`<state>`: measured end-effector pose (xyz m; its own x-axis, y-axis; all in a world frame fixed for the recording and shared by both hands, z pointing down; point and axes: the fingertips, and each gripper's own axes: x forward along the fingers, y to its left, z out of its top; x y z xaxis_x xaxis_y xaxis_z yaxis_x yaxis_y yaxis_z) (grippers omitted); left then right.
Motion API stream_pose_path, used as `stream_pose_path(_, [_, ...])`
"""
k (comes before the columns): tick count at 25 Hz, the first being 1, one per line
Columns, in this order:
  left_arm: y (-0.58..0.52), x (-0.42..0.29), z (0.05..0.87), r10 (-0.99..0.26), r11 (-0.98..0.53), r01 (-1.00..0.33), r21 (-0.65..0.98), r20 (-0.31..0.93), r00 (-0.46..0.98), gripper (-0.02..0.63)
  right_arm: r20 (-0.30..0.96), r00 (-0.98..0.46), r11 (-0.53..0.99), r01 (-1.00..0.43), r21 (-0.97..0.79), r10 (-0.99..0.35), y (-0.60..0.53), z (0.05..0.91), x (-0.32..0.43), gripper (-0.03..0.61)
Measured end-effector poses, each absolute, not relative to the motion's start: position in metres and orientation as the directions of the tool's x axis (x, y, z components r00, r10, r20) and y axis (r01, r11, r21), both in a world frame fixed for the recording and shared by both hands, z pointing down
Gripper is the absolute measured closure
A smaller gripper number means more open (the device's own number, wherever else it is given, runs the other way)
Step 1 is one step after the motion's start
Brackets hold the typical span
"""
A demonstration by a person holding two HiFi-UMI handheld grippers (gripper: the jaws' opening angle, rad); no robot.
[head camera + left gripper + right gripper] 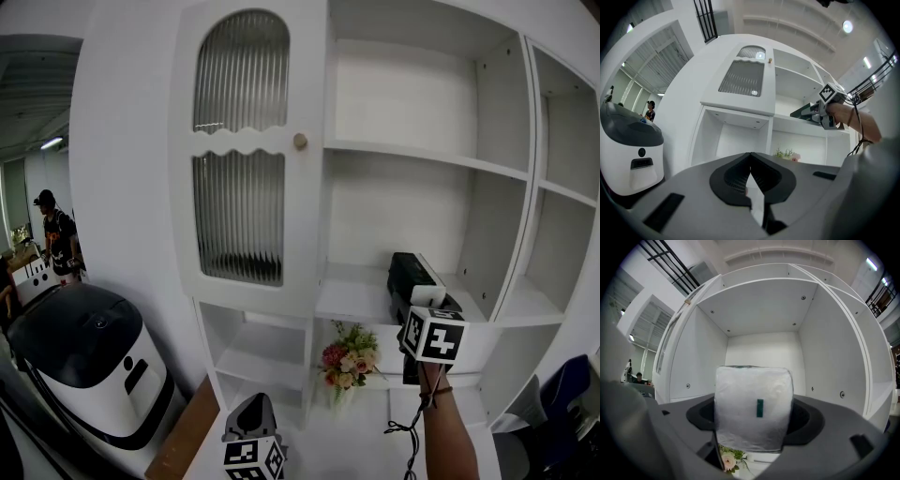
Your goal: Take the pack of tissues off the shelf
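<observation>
r tongs point(414, 272) reach into the middle open compartment of the white shelf unit point(422, 159), just right of the door w/ ribbed glass point(241, 141). in the right gripper view the pack of tissues point(753, 408) stands upright btwn the two jaws: white wrap, small green mark on its face, black pads tight against both sides, so the tongs grip it. pack sits at the front of that compartment, back wall well behind it. in the head view the pack can't be made out past the tongs. flowers point(347, 361) stand one level lower, below and left of the r tongs. l tongs point(751, 161) hang low in front of the shelf, jaws closed together w/ nothing btwn them. white-and-black appliance point(94, 366) stands left of the shelf; a person point(56, 239) is far off in the bg.
</observation>
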<state>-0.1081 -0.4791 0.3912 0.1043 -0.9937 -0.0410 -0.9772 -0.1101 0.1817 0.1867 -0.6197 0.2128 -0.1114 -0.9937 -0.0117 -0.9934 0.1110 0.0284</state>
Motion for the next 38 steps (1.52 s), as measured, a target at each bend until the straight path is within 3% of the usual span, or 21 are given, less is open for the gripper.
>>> stream_pose_path(12, [-0.475,-0.097,0.391,-0.989,-0.144,-0.975,0.166,-0.056,0.137,0.595,-0.042,-0.131,0.131,-0.991,0.011,-0.99,-0.593,0.213,0.188,0.225])
stream_pose_path(21, [-0.463,-0.074,0.393,-0.982,-0.189,-0.97,0.153,-0.041,0.185,0.595,-0.175,-0.136,0.146,-0.988,-0.047,-0.975,-0.546,0.204,0.2,0.232])
stream_pose_path(38, [-0.463,0.045,0.381,-0.913,-0.407,-0.91,0.072,-0.035,0.406,0.595,-0.263,-0.089,0.136,-0.977,-0.164,-0.961,-0.414,0.237,0.282,0.229])
